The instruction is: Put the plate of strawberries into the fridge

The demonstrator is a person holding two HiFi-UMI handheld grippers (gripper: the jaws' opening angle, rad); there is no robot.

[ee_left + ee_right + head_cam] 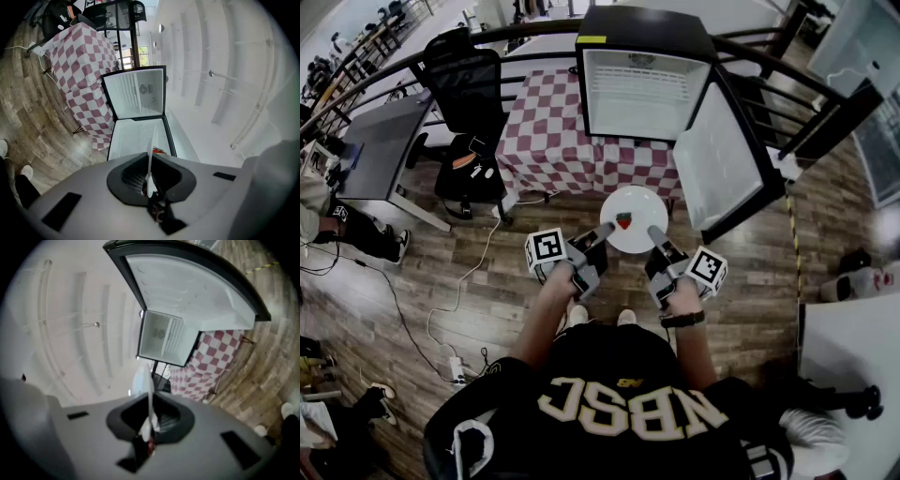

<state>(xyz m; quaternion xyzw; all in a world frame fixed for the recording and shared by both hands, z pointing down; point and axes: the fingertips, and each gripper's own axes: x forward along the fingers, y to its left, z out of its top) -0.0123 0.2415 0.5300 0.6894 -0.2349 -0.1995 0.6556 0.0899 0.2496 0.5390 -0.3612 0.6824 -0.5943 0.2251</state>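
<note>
A white plate (641,234) with one strawberry (623,221) hangs level over the wooden floor, in front of the open mini fridge (642,94). My left gripper (605,231) is shut on the plate's left rim and my right gripper (655,233) is shut on its right rim. In the left gripper view the plate (151,157) shows edge-on between the jaws of the left gripper (150,187), with the strawberry (158,151) just past them. The right gripper view shows the plate's rim (149,394) clamped in the right gripper (149,427). The fridge interior looks bare.
The fridge stands on a table with a red-checked cloth (546,136), its door (720,169) swung open to the right. A black office chair (469,103) and a grey desk (380,145) are at the left. A cable and power strip (455,370) lie on the floor.
</note>
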